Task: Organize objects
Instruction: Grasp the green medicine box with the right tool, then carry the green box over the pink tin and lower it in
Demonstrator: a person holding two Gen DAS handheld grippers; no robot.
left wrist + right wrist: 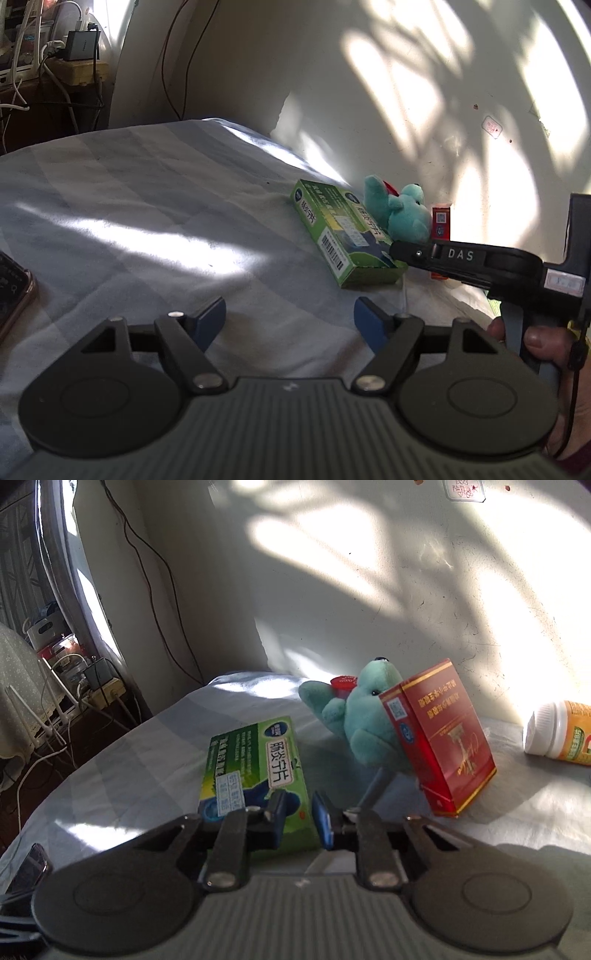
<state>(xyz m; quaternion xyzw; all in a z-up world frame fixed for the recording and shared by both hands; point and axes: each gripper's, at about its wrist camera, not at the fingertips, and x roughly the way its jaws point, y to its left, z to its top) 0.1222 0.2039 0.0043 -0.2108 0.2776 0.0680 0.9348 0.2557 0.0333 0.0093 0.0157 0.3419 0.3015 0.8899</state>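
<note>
On the blue checked bedsheet [147,206] a green medicine box [255,771] lies flat near the wall, with a teal plush toy [365,720] just beyond it and a red carton [439,738] standing tilted against the toy. The right gripper [299,819] sits low at the near end of the green box, its blue-padded jaws drawn narrow with a corner of the box between them (whether the pads actually press it, I cannot tell). The left gripper [290,319] hovers over bare sheet, well short of the boxes, jaws spread wide and holding nothing. A white-capped orange bottle [557,733] lies on its side to the right, and a phone [14,291] rests at the sheet's left edge.
</note>
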